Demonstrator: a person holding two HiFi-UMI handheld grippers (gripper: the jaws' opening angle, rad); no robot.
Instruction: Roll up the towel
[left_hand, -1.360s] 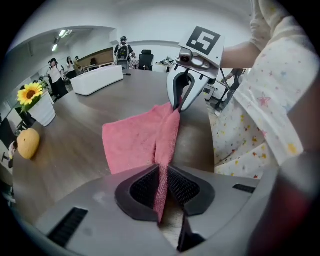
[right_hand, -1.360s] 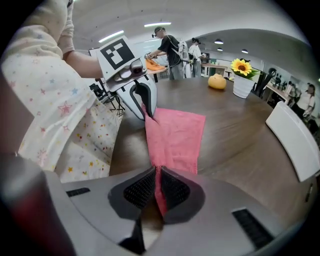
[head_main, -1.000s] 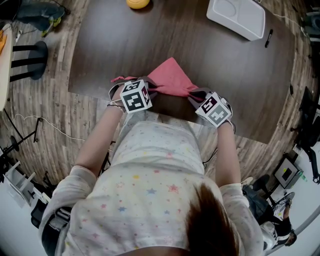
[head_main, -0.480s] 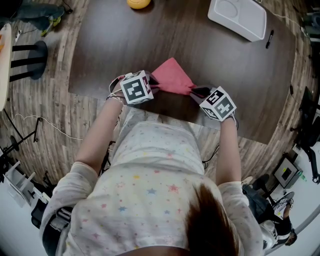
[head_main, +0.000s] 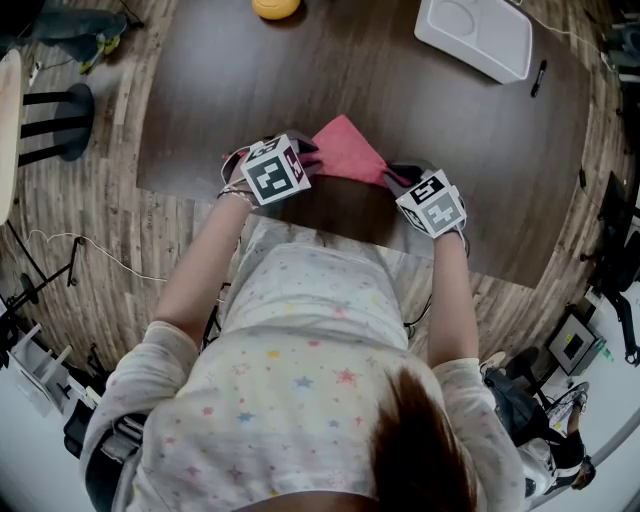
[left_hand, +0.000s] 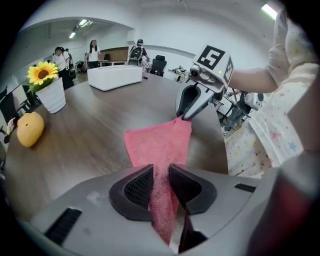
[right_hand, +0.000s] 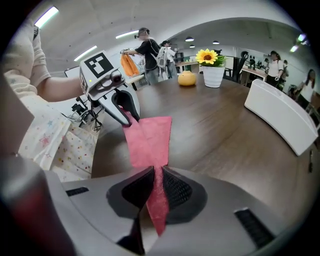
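Easing open, the left tool (left_hand: 160, 176) still pinches towel (left_hand: 158, 144).

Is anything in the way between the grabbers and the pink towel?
Nothing visible is. The left gripper and the right gripper each pinch a corner of the towel, with bare table around it. The left gripper's jaws have just been opening a little, with the towel between them.

Overhead head view; opposed gripper views, shared towel (left_hand: 157, 142)
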